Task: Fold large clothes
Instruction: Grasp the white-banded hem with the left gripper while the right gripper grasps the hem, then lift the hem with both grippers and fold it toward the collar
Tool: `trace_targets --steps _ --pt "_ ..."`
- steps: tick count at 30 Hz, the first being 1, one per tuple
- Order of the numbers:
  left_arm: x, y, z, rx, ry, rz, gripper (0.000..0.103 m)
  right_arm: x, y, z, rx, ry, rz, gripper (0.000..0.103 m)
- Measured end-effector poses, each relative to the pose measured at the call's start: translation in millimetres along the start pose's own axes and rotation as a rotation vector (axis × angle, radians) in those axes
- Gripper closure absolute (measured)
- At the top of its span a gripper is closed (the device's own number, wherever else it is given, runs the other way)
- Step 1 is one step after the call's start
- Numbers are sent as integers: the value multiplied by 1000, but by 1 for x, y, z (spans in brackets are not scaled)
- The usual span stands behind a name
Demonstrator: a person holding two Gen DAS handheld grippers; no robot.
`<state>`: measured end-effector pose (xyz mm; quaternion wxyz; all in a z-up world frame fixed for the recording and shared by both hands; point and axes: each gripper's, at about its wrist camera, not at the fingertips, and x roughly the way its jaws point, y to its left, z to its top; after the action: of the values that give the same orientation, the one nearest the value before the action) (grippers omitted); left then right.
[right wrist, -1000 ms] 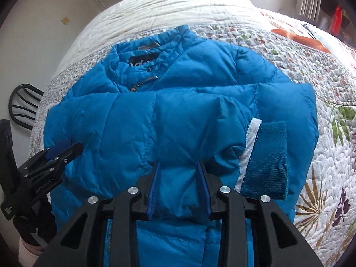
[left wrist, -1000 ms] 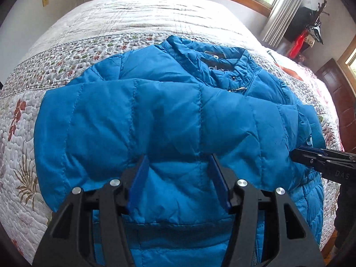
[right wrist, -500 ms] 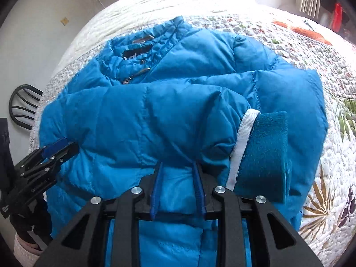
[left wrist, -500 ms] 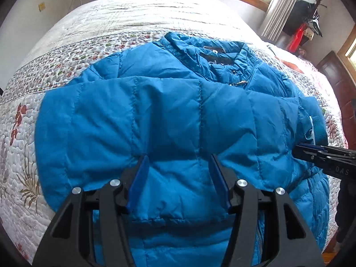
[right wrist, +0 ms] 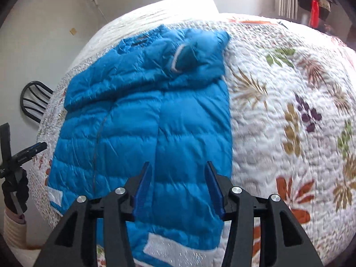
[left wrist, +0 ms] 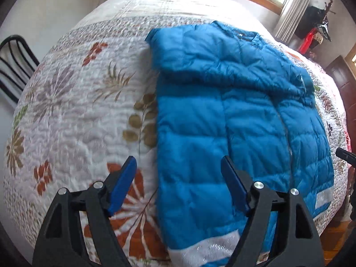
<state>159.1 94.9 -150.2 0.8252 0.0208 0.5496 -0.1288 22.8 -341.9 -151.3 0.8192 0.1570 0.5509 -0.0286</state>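
The left gripper [left wrist: 178, 184] is opening wide, nothing between its blue pads, above the jacket's left edge. The blue jacket [left wrist: 233, 115] lies flat on the flowered quilt [left wrist: 73, 111], sleeves folded across its chest. The right gripper [right wrist: 178, 187] is opening too, empty, over the jacket's near hem.
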Motion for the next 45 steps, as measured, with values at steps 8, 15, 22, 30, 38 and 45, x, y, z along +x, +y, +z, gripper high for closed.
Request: trace_targets --steps 8,15,22,30,38,45 --pt "4 26 -83 -130 135 -115 26 3 -24 -68 103 107 57 39" --pt "15 24 -105 -166 162 -210 26 20 -29 -88 129 144 119 39" --pt "21 15 -109 -163 187 -272 27 22 -35 -90 157 131 178 47" --pt "24 10 -110 -157 195 -286 38 23 -39 -91 170 134 233 69" --pt "21 21 -110 -199 194 -290 68 20 -40 -90 181 117 262 82" --pt "11 23 -109 -188 155 -309 89 12 -38 -92 179 90 281 90"
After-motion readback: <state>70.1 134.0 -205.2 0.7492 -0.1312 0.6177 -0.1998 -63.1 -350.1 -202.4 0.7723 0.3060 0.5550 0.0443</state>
